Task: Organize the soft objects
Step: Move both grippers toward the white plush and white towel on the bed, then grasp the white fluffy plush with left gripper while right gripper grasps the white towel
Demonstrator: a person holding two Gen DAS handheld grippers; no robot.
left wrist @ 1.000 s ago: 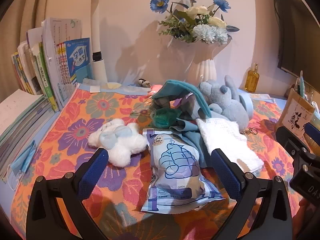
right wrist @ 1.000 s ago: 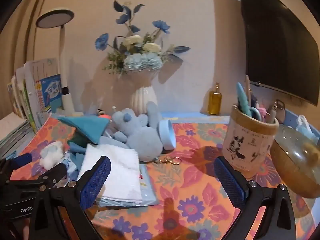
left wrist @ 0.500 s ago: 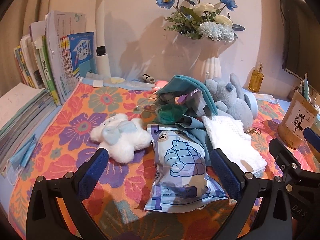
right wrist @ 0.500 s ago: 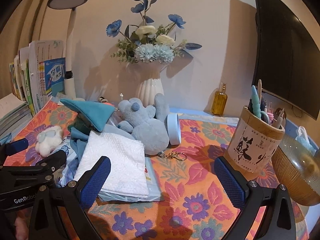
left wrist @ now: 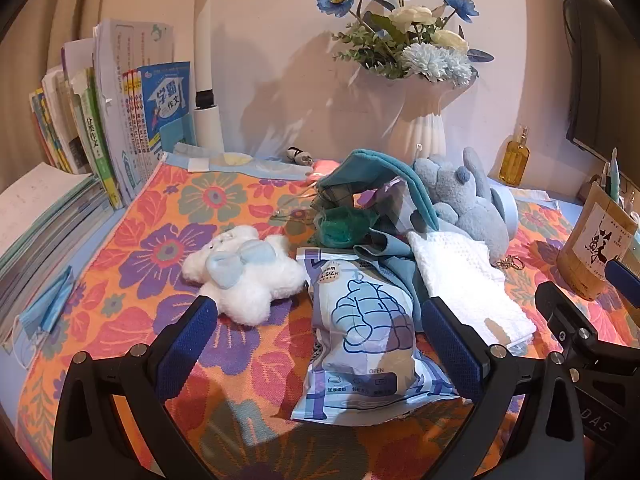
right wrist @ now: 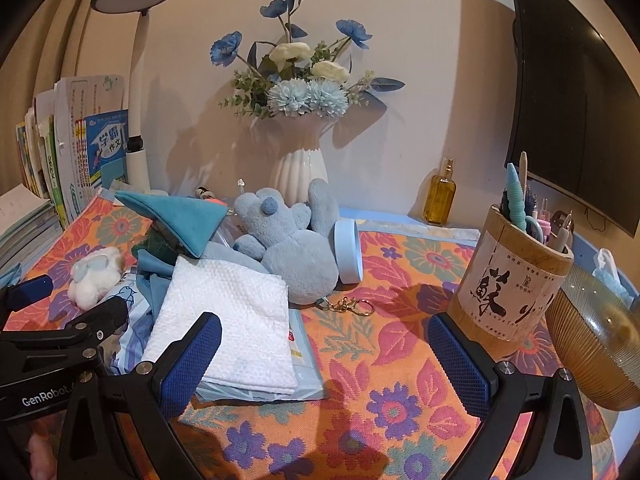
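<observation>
Grippers first: I hold my left gripper (left wrist: 320, 340) low over the floral tablecloth (left wrist: 160, 248), jaws spread wide and empty, the tissue pack (left wrist: 368, 344) lying between them. My right gripper (right wrist: 324, 360) hovers likewise released, its left finger (right wrist: 192, 356) over the folded white towel (right wrist: 232, 312). That towel lies on the pile beside the blue plush elephant (right wrist: 296, 248), with teal cloth (left wrist: 380, 176) bunched behind it and the white plush star (left wrist: 244, 272) apart to the left. A bamboo pen holder (right wrist: 508, 288) stands on the right holding pens and scissors; the amber glass bowl (right wrist: 600, 344) beside it is cut off at the edge, its contents hard to make out.
</observation>
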